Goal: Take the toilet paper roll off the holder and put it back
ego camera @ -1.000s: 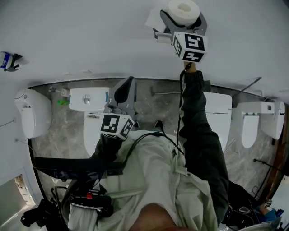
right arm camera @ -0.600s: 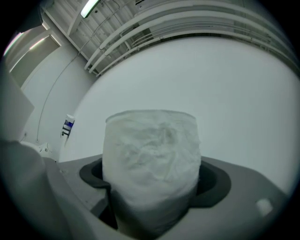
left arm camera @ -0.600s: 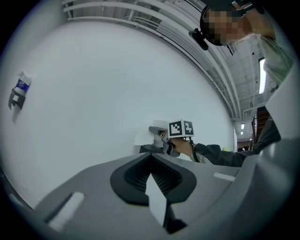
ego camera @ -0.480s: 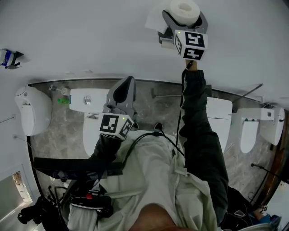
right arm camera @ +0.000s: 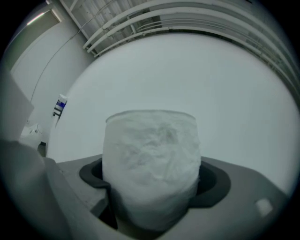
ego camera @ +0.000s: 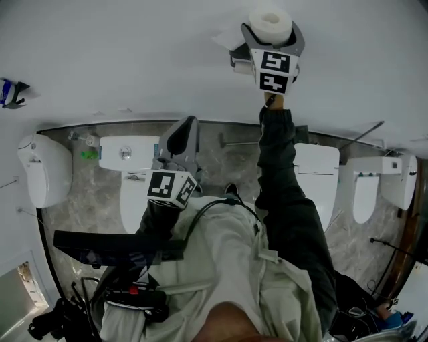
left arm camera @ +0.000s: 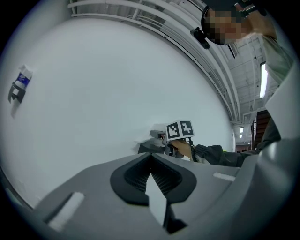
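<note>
A white toilet paper roll (ego camera: pixel 270 17) is clamped between the grey jaws of my right gripper (ego camera: pixel 272 32), high up against the white wall. In the right gripper view the roll (right arm camera: pixel 151 164) fills the space between the jaws, standing on end. The wall holder (ego camera: pixel 235 59) sits just left of and below the roll, partly hidden by the gripper's marker cube. My left gripper (ego camera: pixel 182 137) hangs lower at the centre left, shut on nothing, its jaws meeting at a thin line (left arm camera: pixel 152 180). The left gripper view catches the holder (left arm camera: pixel 157 134) far off.
Below the wall are a white toilet (ego camera: pixel 127 163), a second toilet (ego camera: pixel 317 177) and white fixtures at the far left (ego camera: pixel 43 170) and right (ego camera: pixel 374 190). A small blue and white item (ego camera: pixel 10 90) hangs on the wall at the left. The person's legs fill the foreground.
The right gripper has turned slightly and shifted a little left with the roll still held beside the holder. The left gripper has stayed where it was.
</note>
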Demonstrator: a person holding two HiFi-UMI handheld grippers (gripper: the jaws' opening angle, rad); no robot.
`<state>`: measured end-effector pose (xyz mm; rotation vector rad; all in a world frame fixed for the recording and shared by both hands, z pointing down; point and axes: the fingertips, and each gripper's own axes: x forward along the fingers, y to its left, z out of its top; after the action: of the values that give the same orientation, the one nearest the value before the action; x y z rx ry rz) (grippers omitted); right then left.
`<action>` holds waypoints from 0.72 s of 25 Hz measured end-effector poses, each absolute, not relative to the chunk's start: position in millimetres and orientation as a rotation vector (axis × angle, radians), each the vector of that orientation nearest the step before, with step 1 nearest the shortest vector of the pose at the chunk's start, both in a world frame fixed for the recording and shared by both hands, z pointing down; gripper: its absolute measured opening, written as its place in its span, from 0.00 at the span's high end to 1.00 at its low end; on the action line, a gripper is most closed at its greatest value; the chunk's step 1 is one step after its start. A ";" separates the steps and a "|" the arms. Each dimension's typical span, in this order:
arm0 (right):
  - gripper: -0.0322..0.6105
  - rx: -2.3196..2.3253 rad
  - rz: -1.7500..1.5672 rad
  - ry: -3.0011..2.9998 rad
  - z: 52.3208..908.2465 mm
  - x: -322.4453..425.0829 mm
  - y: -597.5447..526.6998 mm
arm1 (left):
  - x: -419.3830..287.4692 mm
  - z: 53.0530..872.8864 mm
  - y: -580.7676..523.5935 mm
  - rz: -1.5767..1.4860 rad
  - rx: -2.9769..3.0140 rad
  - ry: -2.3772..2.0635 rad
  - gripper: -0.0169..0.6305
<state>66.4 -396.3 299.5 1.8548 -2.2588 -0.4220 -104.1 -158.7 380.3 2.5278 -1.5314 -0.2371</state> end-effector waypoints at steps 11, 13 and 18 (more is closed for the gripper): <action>0.22 1.842 -0.546 -2.007 319.6 81.7 -393.8 | -127.4 381.1 -152.7 -0.288 2.486 -1.564 0.96; 0.22 1.859 -0.527 -2.041 320.4 90.1 -390.1 | -137.0 383.7 -152.3 -0.291 2.466 -1.586 0.96; 0.21 1.830 -0.350 -2.060 336.9 107.9 -383.0 | -145.9 383.9 -149.2 -0.304 2.450 -1.604 0.96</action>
<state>107.9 -383.0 336.9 1.8303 -2.0596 -0.3498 -145.9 -149.2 383.9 2.4501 -1.6035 -0.3042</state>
